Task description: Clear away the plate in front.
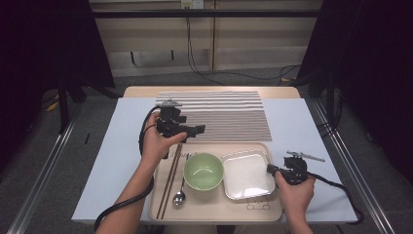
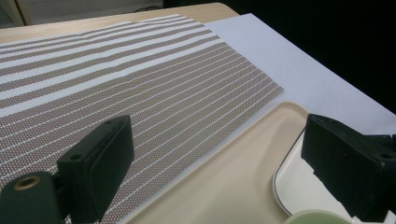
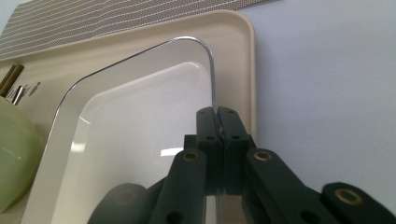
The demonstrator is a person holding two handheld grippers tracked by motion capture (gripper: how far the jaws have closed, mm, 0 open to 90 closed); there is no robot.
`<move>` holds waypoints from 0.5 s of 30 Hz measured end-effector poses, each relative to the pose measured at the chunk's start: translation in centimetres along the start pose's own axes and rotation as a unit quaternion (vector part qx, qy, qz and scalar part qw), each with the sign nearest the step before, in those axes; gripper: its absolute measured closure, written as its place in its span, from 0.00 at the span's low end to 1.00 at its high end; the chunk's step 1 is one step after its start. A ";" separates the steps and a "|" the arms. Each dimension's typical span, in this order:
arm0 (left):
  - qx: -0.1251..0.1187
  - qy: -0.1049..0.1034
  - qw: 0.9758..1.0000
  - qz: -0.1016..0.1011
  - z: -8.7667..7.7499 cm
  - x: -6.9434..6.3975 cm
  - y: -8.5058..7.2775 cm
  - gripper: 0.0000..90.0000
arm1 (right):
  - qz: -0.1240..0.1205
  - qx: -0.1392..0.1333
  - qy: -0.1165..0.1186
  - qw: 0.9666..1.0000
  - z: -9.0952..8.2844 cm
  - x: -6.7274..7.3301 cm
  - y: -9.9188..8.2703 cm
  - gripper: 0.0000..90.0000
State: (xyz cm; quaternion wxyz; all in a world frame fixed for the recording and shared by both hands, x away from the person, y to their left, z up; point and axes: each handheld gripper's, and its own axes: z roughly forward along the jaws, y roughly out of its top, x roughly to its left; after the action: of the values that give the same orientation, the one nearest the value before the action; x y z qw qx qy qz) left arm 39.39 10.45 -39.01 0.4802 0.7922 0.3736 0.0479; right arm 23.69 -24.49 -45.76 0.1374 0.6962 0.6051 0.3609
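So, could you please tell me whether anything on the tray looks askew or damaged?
Nothing stands out. On the tray, the chopsticks, spoon, green bowl and white plate lie tidy and unbroken. The right gripper is shut on the plate's rim.

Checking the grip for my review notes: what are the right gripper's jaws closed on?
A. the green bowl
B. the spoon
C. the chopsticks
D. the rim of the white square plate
D: the right gripper has its jaws pinched shut on the right rim of the white square plate.
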 end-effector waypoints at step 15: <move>-0.002 0.004 1.000 -0.003 -0.1 0.2 -0.1 0.11 | -0.048 -0.072 0.039 0.995 -1.2 -0.4 -0.4 0.67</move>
State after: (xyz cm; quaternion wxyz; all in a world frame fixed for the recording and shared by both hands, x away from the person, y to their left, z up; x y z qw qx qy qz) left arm 39.42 10.66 -39.09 0.4808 0.7898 0.3776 0.0505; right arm 22.61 -25.13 -45.28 0.1804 0.6400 0.6153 0.4234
